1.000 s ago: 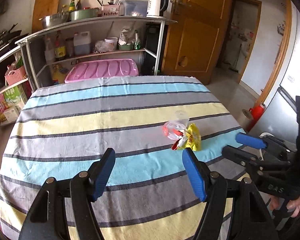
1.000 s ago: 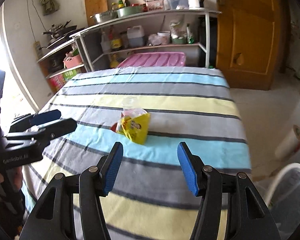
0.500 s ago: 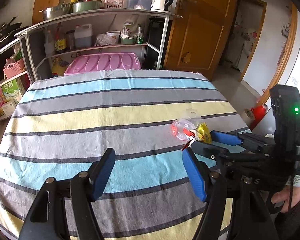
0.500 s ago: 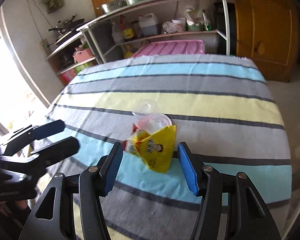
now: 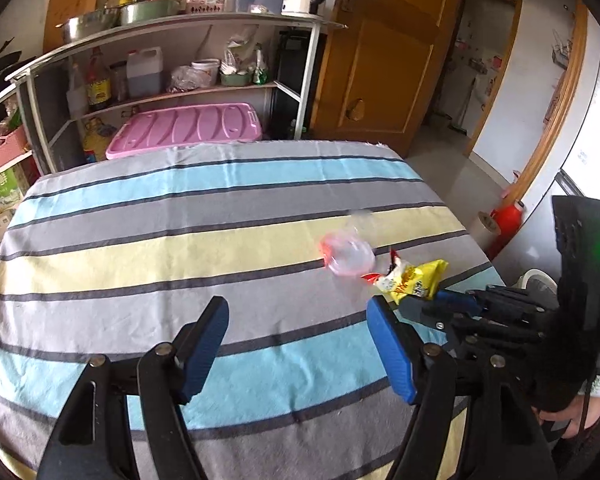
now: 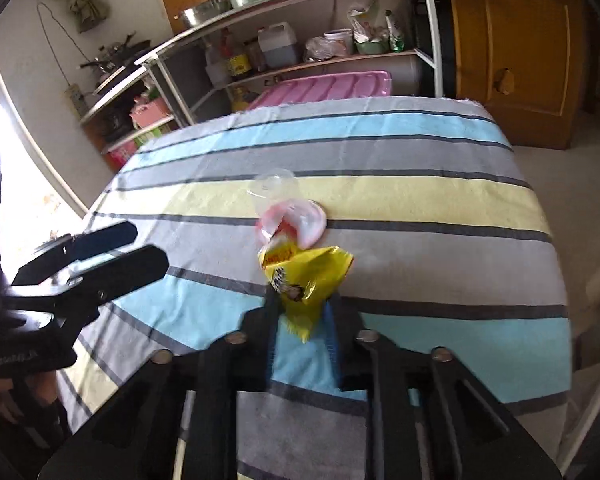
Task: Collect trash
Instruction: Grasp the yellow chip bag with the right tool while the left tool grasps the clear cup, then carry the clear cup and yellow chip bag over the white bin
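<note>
Since a second ago the right tongs (image 6: 300, 308) have come forward to the yellow snack wrapper (image 6: 306, 276) and their jaws have just been closing; the wrapper's lower corner now sits pinched between the blue pads, so they are clenched on it. The left tongs (image 5: 298, 350) have drifted a little closer over the striped table (image 5: 180, 240) and stand released, jaws wide with nothing between them.

The wrapper is the landmark. It rises crumpled above the right tongs' tips, near the right-hand edge of the table, and it looks lifted or at least tipped up off the cloth, though I cannot tell whether its lowest point has cleared the cloth. Just behind it, touching or nearly so, lies a clear plastic cup (image 6: 290, 216) on its side with a pink-red tint, blurred in both views. The left tongs hang well to the left of the wrapper, angled down at the bare cloth.

Taking the wrapper by a loose corner makes sense: thin foil collapses flat between the pads and needs no width. The open left tongs are probably kept free for the cup, which is rounder and wants a wide bite.
</note>
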The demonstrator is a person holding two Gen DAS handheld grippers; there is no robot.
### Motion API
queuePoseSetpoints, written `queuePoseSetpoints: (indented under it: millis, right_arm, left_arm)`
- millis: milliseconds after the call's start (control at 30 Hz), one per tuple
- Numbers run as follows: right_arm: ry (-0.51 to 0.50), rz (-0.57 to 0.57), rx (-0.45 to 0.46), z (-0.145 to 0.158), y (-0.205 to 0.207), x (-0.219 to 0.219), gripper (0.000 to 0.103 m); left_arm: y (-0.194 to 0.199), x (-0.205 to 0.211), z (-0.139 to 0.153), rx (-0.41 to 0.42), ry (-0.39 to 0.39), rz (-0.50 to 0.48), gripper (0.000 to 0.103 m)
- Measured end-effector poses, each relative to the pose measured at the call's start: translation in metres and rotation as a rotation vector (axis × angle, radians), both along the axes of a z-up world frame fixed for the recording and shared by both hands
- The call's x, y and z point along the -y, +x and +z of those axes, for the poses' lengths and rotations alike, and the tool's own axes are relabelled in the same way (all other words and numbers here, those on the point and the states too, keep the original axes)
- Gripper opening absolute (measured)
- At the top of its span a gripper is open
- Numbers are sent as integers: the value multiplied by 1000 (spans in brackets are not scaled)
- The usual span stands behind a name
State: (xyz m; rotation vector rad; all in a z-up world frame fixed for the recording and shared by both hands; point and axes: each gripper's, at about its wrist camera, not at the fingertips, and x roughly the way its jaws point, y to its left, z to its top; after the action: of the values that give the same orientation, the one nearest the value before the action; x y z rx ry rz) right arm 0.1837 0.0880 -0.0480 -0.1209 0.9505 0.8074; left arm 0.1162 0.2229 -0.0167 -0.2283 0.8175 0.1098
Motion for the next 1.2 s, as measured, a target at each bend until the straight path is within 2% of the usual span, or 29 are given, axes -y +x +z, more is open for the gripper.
queuePoseSetpoints:
  millis: [267,500,600,667,767,833,933,1067,1200]
  right_arm:
    - [-8,-54,-8,1,9,27,15]
    - [-4,-71,2,3,9,32,15]
    - [-5,-72,7,3,10,33,14]
    - [-2,-74,2,3,10,34,13]
    - [-1,-73,3,3,9,34,13]
    - [4,-71,2,3,9,34,13]
    - [11,-71,-1,2,8,35,12]
    - [20,-66,6,5,5,38,4]
    - [28,-64,8,7,0,40,4]
  left_arm:
    - [25,10,-1,15,-12,-33,77]
    - [60,22,-7,13,58,-17,77]
    - [71,22,-13,-7,59,-10,76]
    - [75,21,-16,-11,51,-6,69]
    - [77,20,-17,-11,59,-8,51]
    - [79,20,-19,-21,50,-13,32]
    - [79,20,-19,-21,44,-18,31]
    - [73,20,-16,-8,42,-19,31]
    - [60,22,-9,11,40,-21,31]
